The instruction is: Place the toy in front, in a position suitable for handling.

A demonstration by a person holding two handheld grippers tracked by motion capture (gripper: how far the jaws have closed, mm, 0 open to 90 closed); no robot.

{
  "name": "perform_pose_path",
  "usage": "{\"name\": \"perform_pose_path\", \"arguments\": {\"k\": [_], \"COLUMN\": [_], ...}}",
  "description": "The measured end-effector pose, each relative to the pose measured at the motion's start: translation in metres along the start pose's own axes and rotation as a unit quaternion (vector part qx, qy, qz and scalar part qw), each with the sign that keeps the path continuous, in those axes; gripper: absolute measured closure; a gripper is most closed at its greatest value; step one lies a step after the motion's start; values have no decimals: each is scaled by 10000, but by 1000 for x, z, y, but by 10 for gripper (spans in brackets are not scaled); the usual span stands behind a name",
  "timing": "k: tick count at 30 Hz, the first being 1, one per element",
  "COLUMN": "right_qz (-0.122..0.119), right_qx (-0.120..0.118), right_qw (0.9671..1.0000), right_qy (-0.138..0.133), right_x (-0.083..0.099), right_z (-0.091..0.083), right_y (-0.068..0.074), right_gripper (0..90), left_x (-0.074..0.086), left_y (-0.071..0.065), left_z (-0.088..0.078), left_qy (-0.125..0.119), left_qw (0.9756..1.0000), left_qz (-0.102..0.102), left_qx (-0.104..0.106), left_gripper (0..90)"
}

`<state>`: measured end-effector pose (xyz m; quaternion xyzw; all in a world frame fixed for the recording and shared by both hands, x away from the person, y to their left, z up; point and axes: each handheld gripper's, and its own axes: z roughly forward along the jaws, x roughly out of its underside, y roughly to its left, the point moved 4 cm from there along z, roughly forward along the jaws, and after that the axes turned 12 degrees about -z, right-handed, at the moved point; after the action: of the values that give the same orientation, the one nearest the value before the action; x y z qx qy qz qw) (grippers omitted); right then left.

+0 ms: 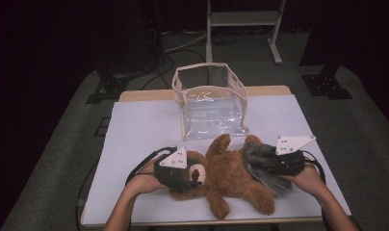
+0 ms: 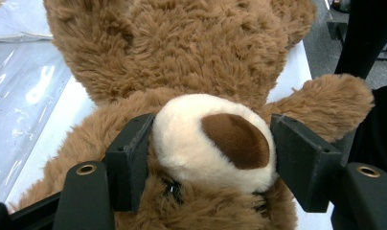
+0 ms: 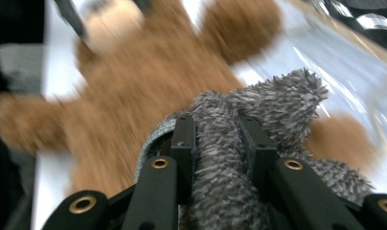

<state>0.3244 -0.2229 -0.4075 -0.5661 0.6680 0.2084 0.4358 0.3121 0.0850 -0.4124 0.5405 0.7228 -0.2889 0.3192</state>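
Observation:
A brown teddy bear (image 1: 231, 175) lies on its back on the white-covered table (image 1: 135, 130), head toward the left. My left gripper (image 1: 195, 175) is at the head; in the left gripper view its jaws (image 2: 213, 148) press both sides of the cream snout (image 2: 191, 129) with the brown nose. The right gripper (image 1: 260, 161) is over the bear's legs, shut on a grey fuzzy cloth (image 1: 274, 185). In the right gripper view the cloth (image 3: 278, 100) is pinched between the jaws of that gripper (image 3: 218, 139), with the bear (image 3: 148, 72) blurred behind.
A clear plastic bag with beige trim (image 1: 209, 67) stands open just behind the bear at the table's middle back. A white frame stand (image 1: 243, 19) is on the floor beyond. Cables trail off the table's left side.

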Motion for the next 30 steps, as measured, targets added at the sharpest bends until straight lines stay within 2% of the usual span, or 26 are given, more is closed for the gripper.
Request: {"name": "perform_pose_path", "arguments": {"k": [1, 3, 5, 7, 9, 11, 14, 16, 19, 24, 26, 30], "right_qz": [48, 213, 208, 111, -3, -147, -333, -330, -41, 381, 442, 271], "right_qx": [73, 111, 118, 110, 60, 15, -49, -105, -104, 80, 79, 36], "right_qw": [9999, 9996, 9997, 9998, 9996, 9995, 9994, 9994, 9999, 9992, 9990, 9994], "right_qy": [120, 118, 11, -144, -285, -279, -100, -1, -5, 56, -69, -219], "right_x": [7, 15, 12, 1, -13, -26, -36, -34, -21, 8, 8, -11], "right_z": [-4, -12, -17, -18, -14, -5, 12, 19, 17, 1, -5, -3], "right_y": [-2, -5, -4, -3, -3, -4, -8, -13, -21, -31, -31, -29], "right_gripper": [707, 707, 707, 707, 707, 707, 706, 706, 706, 706, 706, 706], "left_x": [0, 0, 0, -1, -1, -1, 0, 0, 0, -1, -1, -2], "left_y": [0, 0, 0, 0, -1, -2, -4, -5, -4, -4, -4, -4], "left_z": [0, 0, 1, 1, 1, 1, 0, 0, 0, 1, 1, 2], "left_qy": [-1, 12, 21, 30, 42, 55, 96, 96, 82, 94, 108, 120], "left_qw": [10000, 10000, 10000, 10000, 10000, 10000, 9999, 9999, 9999, 9998, 9998, 9998], "left_qz": [-10, -6, 6, 17, 28, 49, 108, 115, 118, 129, 142, 145], "left_qx": [-2, -1, 7, 15, 0, -5, -37, -48, -53, -73, -68, -56], "left_gripper": [331, 331, 331, 331, 330, 330, 330, 330, 329, 324, 324, 324]}}
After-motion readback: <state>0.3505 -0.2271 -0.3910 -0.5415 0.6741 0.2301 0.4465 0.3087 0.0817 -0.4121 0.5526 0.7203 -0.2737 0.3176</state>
